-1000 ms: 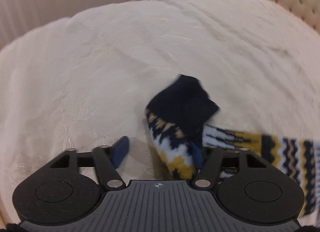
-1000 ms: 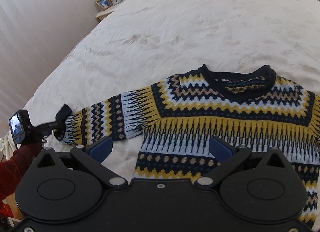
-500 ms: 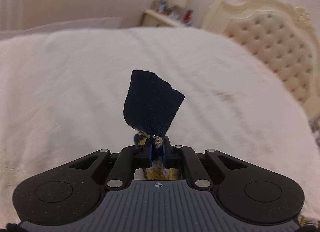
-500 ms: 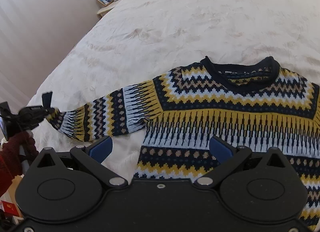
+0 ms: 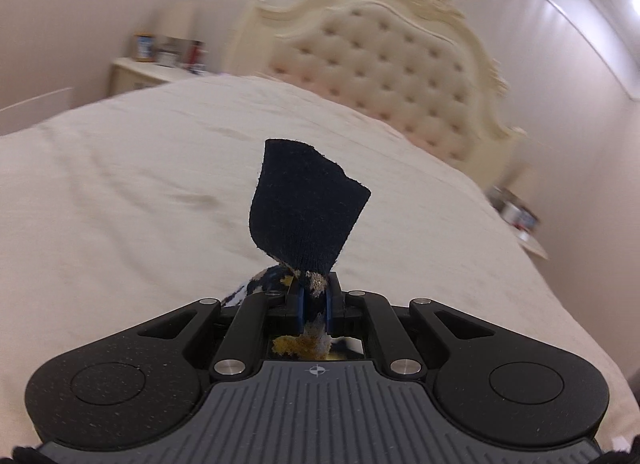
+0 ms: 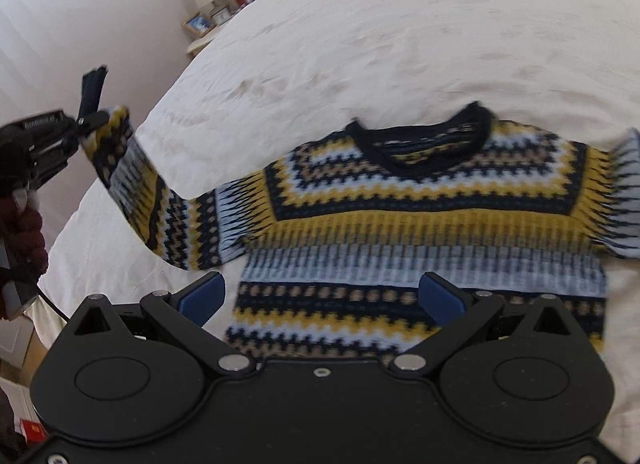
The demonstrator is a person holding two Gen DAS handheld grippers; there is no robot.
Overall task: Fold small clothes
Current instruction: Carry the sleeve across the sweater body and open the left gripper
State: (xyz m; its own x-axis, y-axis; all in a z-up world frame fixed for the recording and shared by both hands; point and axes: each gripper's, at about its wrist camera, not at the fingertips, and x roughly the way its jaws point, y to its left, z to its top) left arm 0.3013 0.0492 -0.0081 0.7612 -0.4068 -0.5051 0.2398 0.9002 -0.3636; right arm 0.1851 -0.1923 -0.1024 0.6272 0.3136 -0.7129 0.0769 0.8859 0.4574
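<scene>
A small knitted sweater (image 6: 420, 224) in navy, yellow and pale blue zigzags lies flat on the cream bed, neck hole away from me. Its left sleeve (image 6: 160, 200) is lifted off the bed. My left gripper (image 5: 313, 306) is shut on that sleeve's navy cuff (image 5: 304, 208), which sticks up past the blue pads. In the right wrist view the left gripper (image 6: 90, 120) is at the far left, held by a hand in a dark red sleeve (image 6: 24, 232). My right gripper (image 6: 322, 298) hovers open over the sweater's lower hem, nothing between its fingers.
The cream bedspread (image 5: 120, 204) runs to a tufted headboard (image 5: 384, 64). A nightstand (image 5: 160, 64) with a lamp, frames and small items stands beside the bed, also visible as the nightstand (image 6: 208, 24) in the right wrist view. The sweater's right sleeve (image 6: 628, 200) reaches the frame's edge.
The left gripper closed on the sleeve cuff, then rose and swung up, lifting the sleeve off the bed. The right gripper shifted over the sweater's lower part, still open.
</scene>
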